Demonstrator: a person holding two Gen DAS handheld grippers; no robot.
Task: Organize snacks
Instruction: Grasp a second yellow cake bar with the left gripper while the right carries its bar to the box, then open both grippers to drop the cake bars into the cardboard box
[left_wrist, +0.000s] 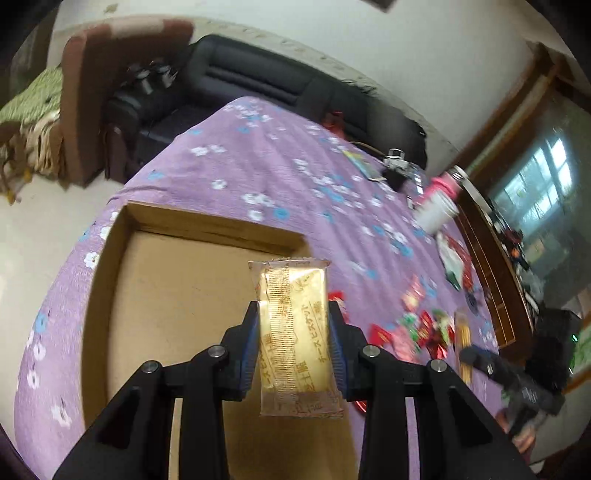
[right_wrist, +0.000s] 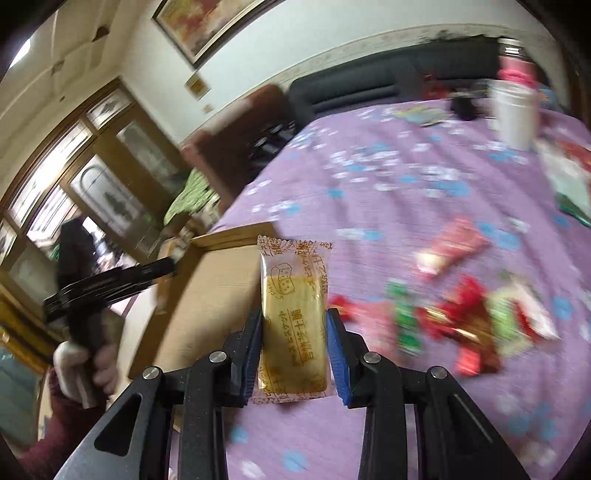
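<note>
Meanwhile, the left gripper (left_wrist: 293, 343) clamps a yellow biscuit packet (left_wrist: 293, 332) above the cardboard box (left_wrist: 177, 295); the right gripper (right_wrist: 293, 347) clamps a second biscuit packet (right_wrist: 293, 317) over the purple cloth (right_wrist: 388, 192), beside loose sweets (right_wrist: 454, 325).

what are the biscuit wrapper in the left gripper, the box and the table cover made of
Biscuit wrapper: thin glossy plastic film, seemingly; it shines and has crimped ends. Box: plain matte brown cardboard with a cut raw edge. Table cover: looks like woven cloth, purple floral print, soft folds at the edge.

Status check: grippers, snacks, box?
Left gripper shut on biscuit packet, over empty cardboard box. Right gripper shut on second biscuit packet. Nothing blocking.
</note>
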